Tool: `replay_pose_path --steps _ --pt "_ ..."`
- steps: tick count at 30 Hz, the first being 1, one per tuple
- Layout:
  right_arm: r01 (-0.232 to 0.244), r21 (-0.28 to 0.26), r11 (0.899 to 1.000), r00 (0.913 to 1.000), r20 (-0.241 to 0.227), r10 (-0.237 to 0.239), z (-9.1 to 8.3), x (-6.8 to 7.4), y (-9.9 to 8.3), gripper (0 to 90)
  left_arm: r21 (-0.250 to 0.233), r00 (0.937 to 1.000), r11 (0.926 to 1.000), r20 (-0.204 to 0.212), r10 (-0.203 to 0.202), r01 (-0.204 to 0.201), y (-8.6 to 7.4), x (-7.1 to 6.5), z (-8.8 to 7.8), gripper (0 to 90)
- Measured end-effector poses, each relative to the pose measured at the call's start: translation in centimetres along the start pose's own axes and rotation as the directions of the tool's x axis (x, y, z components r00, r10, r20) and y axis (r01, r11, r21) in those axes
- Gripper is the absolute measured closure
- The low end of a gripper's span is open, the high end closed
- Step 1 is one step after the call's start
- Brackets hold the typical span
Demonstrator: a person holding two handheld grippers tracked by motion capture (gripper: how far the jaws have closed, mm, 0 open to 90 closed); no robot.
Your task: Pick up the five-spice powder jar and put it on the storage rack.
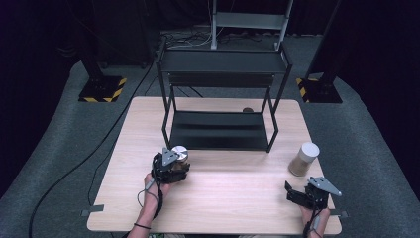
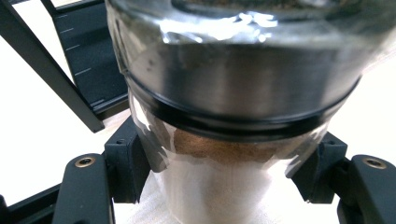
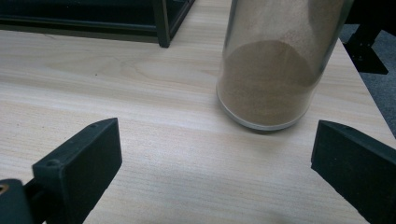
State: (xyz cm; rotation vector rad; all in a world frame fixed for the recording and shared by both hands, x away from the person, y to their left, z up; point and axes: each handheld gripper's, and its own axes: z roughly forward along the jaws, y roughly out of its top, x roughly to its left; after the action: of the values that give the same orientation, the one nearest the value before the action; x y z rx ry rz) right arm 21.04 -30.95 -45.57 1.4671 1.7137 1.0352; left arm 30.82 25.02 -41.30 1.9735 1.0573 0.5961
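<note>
Right now the left gripper [image 1: 174, 166] sits on the wooden table [image 1: 223, 198] just in front of the black shelf rack [image 1: 220, 99], its jaws clamped on a short glass jar [image 1: 179, 154] w/ a steel band round it. In the left gripper view that jar [image 2: 233, 93] looms close: brownish powder inside, black ring under the metal collar, and the black pads [image 2: 123, 163] pressing both sides of the glass low down. The jar looks upright, near the rack's front left leg. No label, brand or writing readable on it, just bare glass and metal. The right gripper [image 1: 297, 194] is over at the table's near right corner, jaws spread wide apart w/ nothing between them. Just beyond it stands a taller jar [image 1: 303, 158] w/ a pale lid, apart from the gripper, not touched. In the right gripper view this taller jar [image 3: 275, 70] is clear-walled, partly full of tan powder heaped in a mound, standing upright on the wood near the table's right edge; the two black jaws rise at either bottom corner, well apart, and the jar sits ahead of the gap, nearer the right-hand one. No lettering on it either. On the floor behind, yellow-black hazard stripes [image 1: 101, 89] mark a stand's base; no text there.
</note>
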Motion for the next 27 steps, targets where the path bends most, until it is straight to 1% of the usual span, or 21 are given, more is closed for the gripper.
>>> replay_pose_path --steps 17,27 --pt "0.001 0.0 1.0 1.0 0.001 -0.001 0.0 0.0 0.0 0.6 -0.004 1.0 1.0 0.004 -0.009 0.009 0.9 0.5 0.7 31.5" --pt "0.001 0.0 1.0 1.0 0.0 -0.001 0.0 0.0 0.0 0.6 0.004 0.9999 0.9999 0.007 -0.011 0.011 1.3 0.7 1.2 31.4"
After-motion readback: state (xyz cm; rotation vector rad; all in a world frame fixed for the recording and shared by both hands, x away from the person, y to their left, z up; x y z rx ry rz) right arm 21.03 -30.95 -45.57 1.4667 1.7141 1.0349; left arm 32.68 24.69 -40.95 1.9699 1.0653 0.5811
